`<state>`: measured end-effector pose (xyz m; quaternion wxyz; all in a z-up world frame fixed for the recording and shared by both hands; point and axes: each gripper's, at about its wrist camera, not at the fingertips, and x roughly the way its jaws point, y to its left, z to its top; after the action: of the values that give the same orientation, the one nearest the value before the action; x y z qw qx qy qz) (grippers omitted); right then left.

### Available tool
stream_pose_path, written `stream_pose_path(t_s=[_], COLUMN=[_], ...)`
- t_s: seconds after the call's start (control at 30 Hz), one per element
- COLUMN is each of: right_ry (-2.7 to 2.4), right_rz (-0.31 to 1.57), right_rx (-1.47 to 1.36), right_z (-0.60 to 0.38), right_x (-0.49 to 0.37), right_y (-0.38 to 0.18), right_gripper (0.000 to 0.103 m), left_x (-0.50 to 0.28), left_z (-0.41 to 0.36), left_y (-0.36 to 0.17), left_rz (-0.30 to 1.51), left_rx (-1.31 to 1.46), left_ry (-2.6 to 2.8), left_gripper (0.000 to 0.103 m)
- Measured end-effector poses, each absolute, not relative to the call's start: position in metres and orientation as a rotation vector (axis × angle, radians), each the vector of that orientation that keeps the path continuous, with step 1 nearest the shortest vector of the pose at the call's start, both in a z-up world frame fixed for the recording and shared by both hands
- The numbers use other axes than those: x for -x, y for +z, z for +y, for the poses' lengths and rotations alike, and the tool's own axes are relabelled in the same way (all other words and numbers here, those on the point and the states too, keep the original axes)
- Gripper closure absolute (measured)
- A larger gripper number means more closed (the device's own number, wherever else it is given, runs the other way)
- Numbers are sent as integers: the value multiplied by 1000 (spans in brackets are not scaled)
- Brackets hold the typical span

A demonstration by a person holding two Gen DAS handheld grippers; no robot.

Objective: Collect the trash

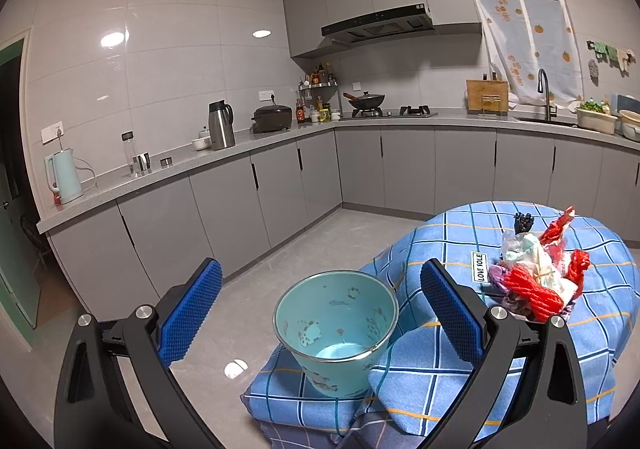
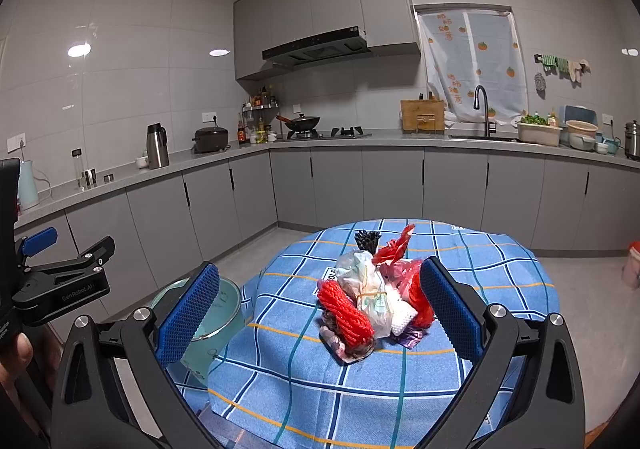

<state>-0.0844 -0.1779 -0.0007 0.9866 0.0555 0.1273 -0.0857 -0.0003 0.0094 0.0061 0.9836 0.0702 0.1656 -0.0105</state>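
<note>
A heap of trash (image 2: 370, 299) lies on the blue checked tablecloth (image 2: 400, 377): red netting, clear and white plastic bags, a red wrapper, purple scraps and a black bundle. My right gripper (image 2: 320, 315) stands open just in front of the heap, its blue pads (image 2: 450, 309) apart and empty. A teal bucket (image 1: 336, 325) sits on a cloth-covered ledge left of the table, empty inside. Above it my left gripper (image 1: 320, 315) is open, with nothing between its fingers. The trash heap (image 1: 536, 277) shows at the right in the left wrist view. The teal bucket (image 2: 218, 309) is partly hidden behind my right gripper's left finger.
Grey kitchen cabinets and a counter (image 2: 360, 141) run along the back with a kettle, a rice cooker, a wok on the stove and a sink. A hand holding the left gripper's body (image 2: 60, 281) shows at the left edge. A pale bucket (image 2: 632, 265) stands on the floor at right.
</note>
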Motion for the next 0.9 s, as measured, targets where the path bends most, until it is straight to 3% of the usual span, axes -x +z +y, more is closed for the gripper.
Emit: stream_pose_path(t_s=[0.9], right_ry=[-171], right_rz=[257], right_rx=[-113], right_z=[-178], right_x=[83], right_y=[-1], right_gripper=[4], left_x=[3], left_z=[8], left_y=[8], left_rz=[323], left_rx=[-147], left_ry=[-23], left_gripper=[5])
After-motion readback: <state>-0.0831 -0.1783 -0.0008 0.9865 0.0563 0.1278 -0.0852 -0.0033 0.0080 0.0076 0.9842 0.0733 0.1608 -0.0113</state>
